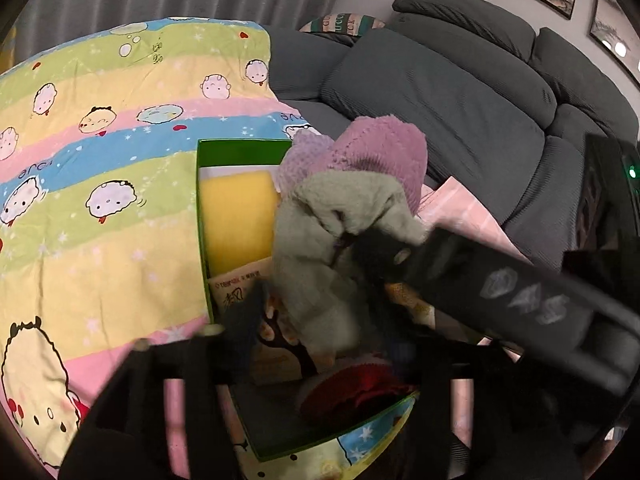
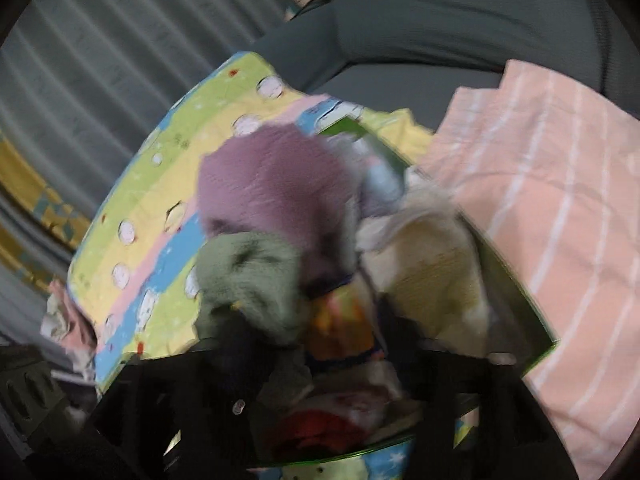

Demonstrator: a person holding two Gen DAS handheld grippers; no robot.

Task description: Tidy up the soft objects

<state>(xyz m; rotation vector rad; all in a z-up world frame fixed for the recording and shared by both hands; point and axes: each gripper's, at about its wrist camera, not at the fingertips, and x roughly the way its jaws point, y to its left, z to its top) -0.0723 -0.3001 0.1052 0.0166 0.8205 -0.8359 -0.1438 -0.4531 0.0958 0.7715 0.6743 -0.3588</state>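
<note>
On the sofa's cartoon quilt [image 1: 100,208], the right gripper [image 1: 376,256] pinches limp, light fleece socks [image 1: 320,240] above the green box [image 1: 202,216]; left jaws unclear.

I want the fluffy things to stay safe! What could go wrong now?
The purple fuzzy sock and the green fuzzy sock hang from the right gripper above the green box. They dangle loosely, so one might slip out or land on the cartoon blanket. The box looks full, so things may spill over.

Fleece bundle [image 1: 340,216] over green box [image 1: 202,216]; yellow corner [image 1: 236,216] open
</note>
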